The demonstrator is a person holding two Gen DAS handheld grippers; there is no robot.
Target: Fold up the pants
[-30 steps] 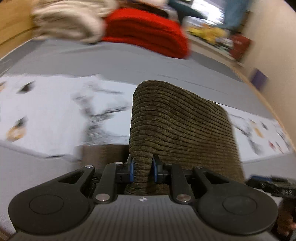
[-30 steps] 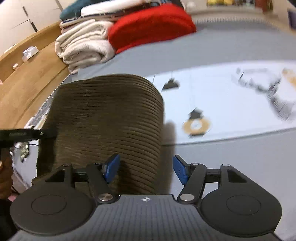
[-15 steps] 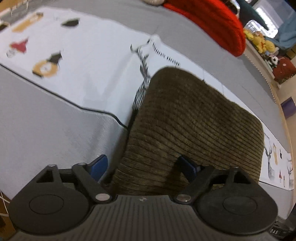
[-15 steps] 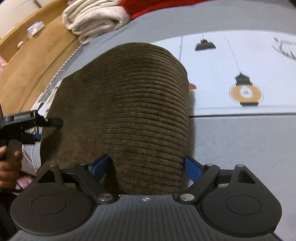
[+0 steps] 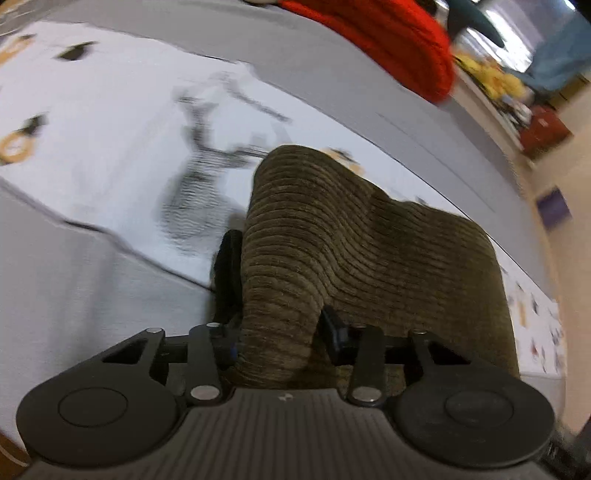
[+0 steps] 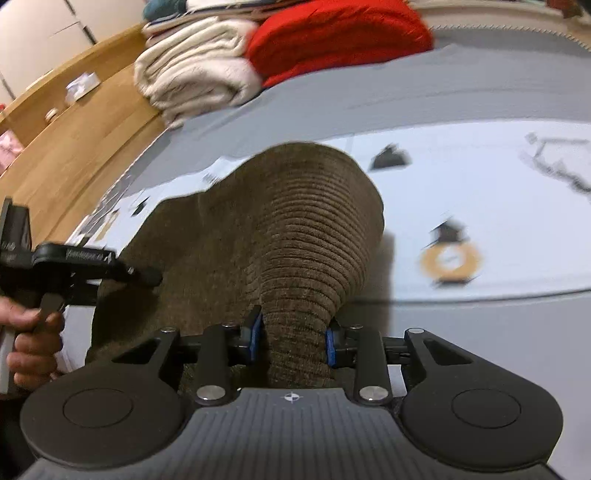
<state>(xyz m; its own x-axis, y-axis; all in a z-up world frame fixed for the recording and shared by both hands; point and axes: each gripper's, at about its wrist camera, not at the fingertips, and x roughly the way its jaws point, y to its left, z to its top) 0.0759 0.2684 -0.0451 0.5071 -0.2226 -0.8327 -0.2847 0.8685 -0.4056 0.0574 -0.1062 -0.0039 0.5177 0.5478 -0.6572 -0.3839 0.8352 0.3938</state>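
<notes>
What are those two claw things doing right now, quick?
Left gripper: jaws closing, pinching a bunched fold of the brown corduroy pants.
Right gripper: jaws closing, pinching another fold of the same pants.

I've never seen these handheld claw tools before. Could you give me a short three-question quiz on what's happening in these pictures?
1. True or false: the left claw has brown corduroy pants between its fingers.
2. Which folded item lies beside the red blanket: A) cream blanket, B) green towel, C) black coat?
3. Fill in: the pants lie on a white printed ___ over the grey bed.

Key: 1 true, and its jaws are closing on a bunched edge; 2 A, the cream blanket; 3 sheet.
</notes>
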